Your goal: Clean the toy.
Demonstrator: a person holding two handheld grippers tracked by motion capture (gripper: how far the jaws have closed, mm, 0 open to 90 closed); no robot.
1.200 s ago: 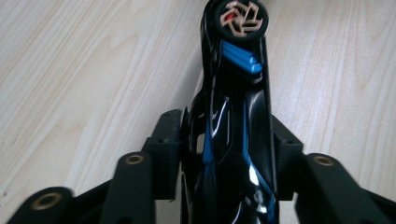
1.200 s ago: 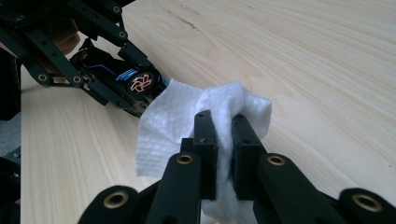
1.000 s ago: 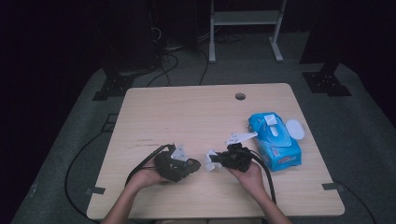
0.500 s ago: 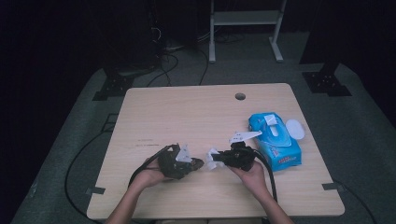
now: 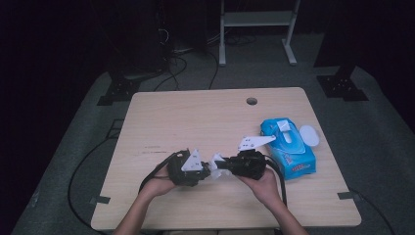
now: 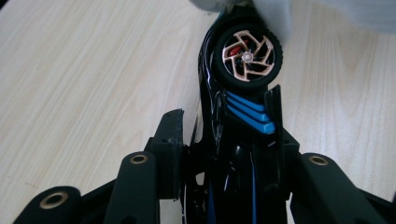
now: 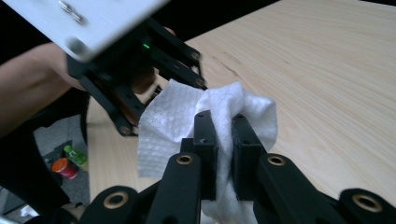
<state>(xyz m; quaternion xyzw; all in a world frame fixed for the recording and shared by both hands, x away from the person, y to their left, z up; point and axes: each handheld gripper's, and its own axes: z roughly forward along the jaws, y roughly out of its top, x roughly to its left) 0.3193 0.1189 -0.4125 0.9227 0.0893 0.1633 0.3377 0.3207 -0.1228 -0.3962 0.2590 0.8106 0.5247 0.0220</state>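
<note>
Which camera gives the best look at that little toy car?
The left gripper view: the black toy car sits clamped between the left gripper, its copper-spoked wheel and blue stripes sharp. The high view leaves it hidden among both grippers. The right gripper view shows the white wipe instead.

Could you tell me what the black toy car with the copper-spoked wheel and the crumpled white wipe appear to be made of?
The black toy car with the copper-spoked wheel, clamped in the left gripper, looks like glossy moulded plastic: its body throws sharp highlights, and the tyre seems matte rubber. The crumpled white wipe, pinched in the right gripper, looks like soft non-woven fabric or paper, embossed with fine dots.
</note>
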